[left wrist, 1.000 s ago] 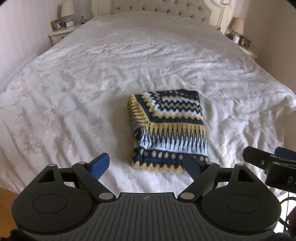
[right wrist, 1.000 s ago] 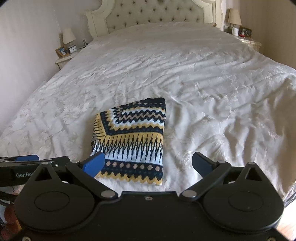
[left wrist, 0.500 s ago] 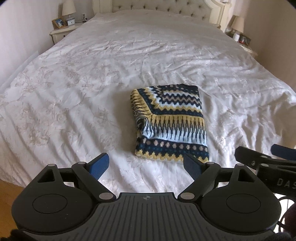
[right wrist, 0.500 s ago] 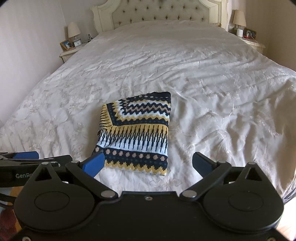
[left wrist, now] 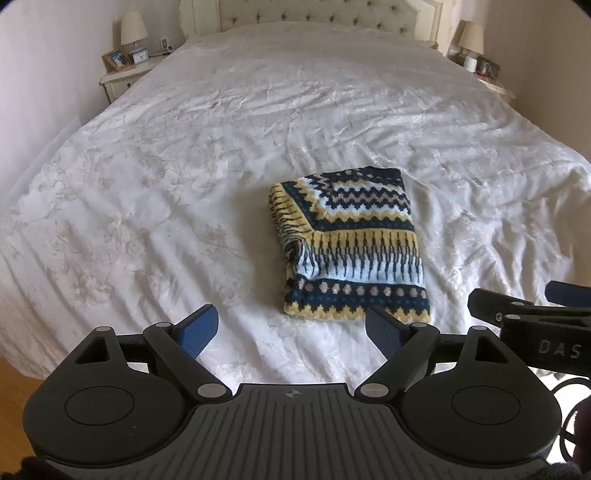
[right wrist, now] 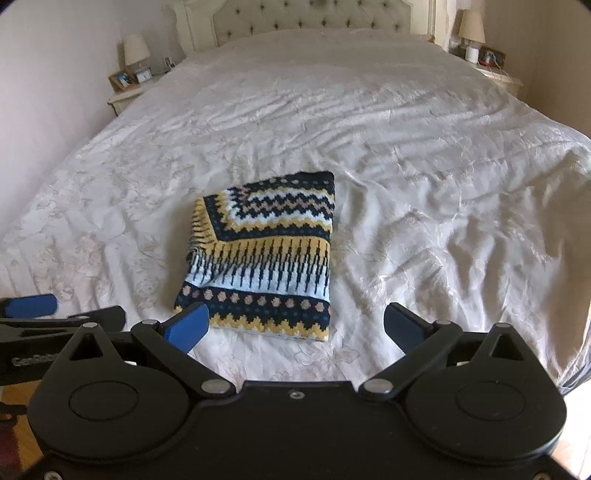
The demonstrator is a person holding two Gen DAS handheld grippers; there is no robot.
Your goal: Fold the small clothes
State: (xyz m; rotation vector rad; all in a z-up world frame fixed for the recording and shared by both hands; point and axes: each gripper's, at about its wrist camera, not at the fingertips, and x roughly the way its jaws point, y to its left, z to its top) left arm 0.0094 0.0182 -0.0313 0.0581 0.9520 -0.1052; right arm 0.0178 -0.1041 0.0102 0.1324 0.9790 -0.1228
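Note:
A folded knit sweater (left wrist: 351, 247) with navy, yellow and pale-blue bands lies as a neat rectangle on the white bedspread (left wrist: 184, 184), near the foot of the bed. My left gripper (left wrist: 291, 328) hovers just short of its near edge, open, with nothing between the blue pads. In the right wrist view the same sweater (right wrist: 266, 254) lies ahead and slightly left. My right gripper (right wrist: 295, 326) is open over the bedspread (right wrist: 424, 221), also holding nothing. Each gripper shows in the other's view: the right gripper (left wrist: 528, 314) at the right edge, the left gripper (right wrist: 55, 314) at the left edge.
A tufted headboard (left wrist: 317, 14) stands at the far end. Nightstands with lamps flank the bed, one on the left (left wrist: 125, 70) and one on the right (left wrist: 480, 66). Wooden floor (left wrist: 14, 391) shows past the bed's near edge.
The sweater lies the same and both grippers stay open. Both views have tipped up only slightly, showing more of the headboard.

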